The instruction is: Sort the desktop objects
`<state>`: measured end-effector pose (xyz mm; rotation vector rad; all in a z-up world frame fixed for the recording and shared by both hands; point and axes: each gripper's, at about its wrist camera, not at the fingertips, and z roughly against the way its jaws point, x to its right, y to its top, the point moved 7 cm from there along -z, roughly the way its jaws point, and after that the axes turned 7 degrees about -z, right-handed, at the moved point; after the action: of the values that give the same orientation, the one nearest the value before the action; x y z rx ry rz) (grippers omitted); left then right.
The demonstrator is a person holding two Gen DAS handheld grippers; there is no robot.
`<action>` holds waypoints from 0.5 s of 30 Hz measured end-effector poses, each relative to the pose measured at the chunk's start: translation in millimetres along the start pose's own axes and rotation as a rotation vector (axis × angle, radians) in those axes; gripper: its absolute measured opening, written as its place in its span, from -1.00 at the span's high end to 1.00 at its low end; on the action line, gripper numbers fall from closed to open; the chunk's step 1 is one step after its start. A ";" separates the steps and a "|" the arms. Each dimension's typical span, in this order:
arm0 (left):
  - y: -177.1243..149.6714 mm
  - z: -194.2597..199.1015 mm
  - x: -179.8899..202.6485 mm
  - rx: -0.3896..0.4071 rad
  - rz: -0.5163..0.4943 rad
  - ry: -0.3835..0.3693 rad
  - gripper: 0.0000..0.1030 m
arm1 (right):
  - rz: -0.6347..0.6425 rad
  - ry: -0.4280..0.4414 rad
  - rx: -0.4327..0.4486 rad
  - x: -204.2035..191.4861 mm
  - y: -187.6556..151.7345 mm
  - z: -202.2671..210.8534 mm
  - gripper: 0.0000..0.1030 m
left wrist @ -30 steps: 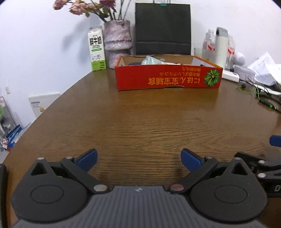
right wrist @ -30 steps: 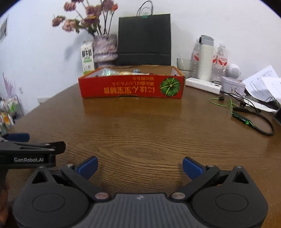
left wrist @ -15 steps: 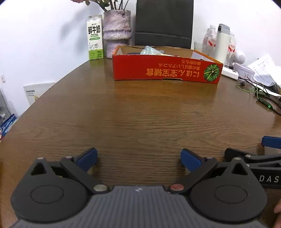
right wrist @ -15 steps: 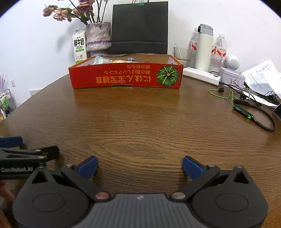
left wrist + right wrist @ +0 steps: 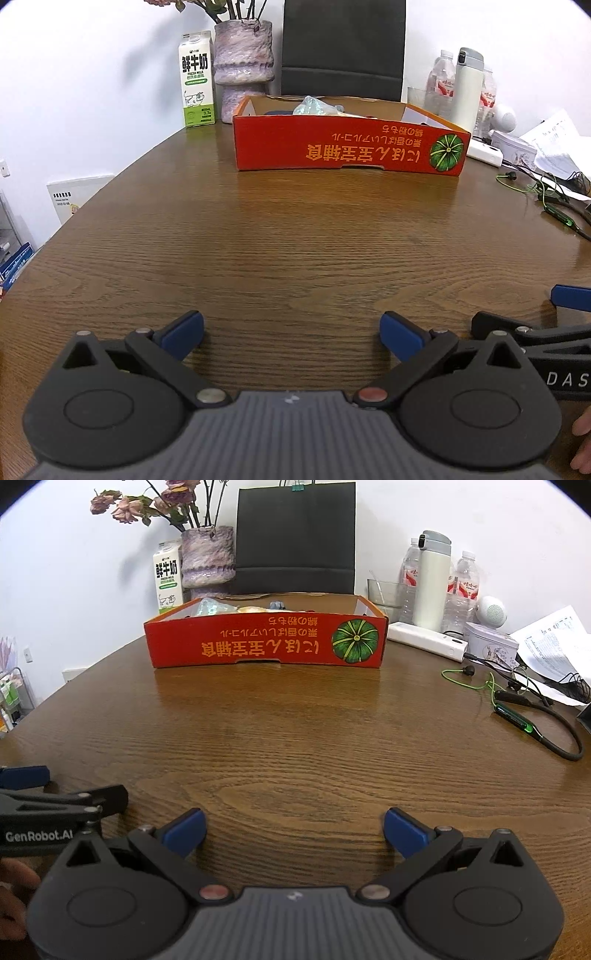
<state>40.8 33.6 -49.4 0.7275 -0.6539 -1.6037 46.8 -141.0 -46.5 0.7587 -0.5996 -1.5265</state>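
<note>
A red cardboard box (image 5: 347, 151) with a green pumpkin print stands at the far middle of the brown wooden table (image 5: 295, 236); it also shows in the right wrist view (image 5: 266, 642). Inside it lie a crumpled pale-green bag (image 5: 312, 107) and other small items, mostly hidden by the wall. My left gripper (image 5: 291, 332) is open and empty, low over the near table. My right gripper (image 5: 293, 829) is open and empty beside it. Each gripper shows at the edge of the other's view.
Behind the box stand a milk carton (image 5: 197, 94), a stone vase of dried flowers (image 5: 244, 70) and a black paper bag (image 5: 295, 539). At the right are bottles, a white thermos (image 5: 430, 579), a power strip (image 5: 426, 644), a tin, papers and a green-black neckband earphone (image 5: 532, 720).
Both grippers have moved forward a little toward the box and the views have tilted down slightly. Both stay open and empty.
</note>
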 end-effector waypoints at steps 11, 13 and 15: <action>0.3 -0.5 -1.2 0.000 0.002 0.002 -1.00 | 0.003 0.003 -0.001 -1.1 1.4 -1.9 -1.00; 0.3 -0.5 -1.3 0.000 0.001 0.002 -1.00 | 0.003 0.003 -0.001 -1.2 1.4 -1.9 -1.00; 0.4 -0.5 -1.3 0.000 0.001 0.002 -1.00 | 0.004 0.003 -0.001 -1.3 1.4 -2.1 -1.00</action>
<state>41.5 34.8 -49.3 0.7284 -0.6529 -1.6017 49.4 -139.7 -46.6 0.7588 -0.5975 -1.5220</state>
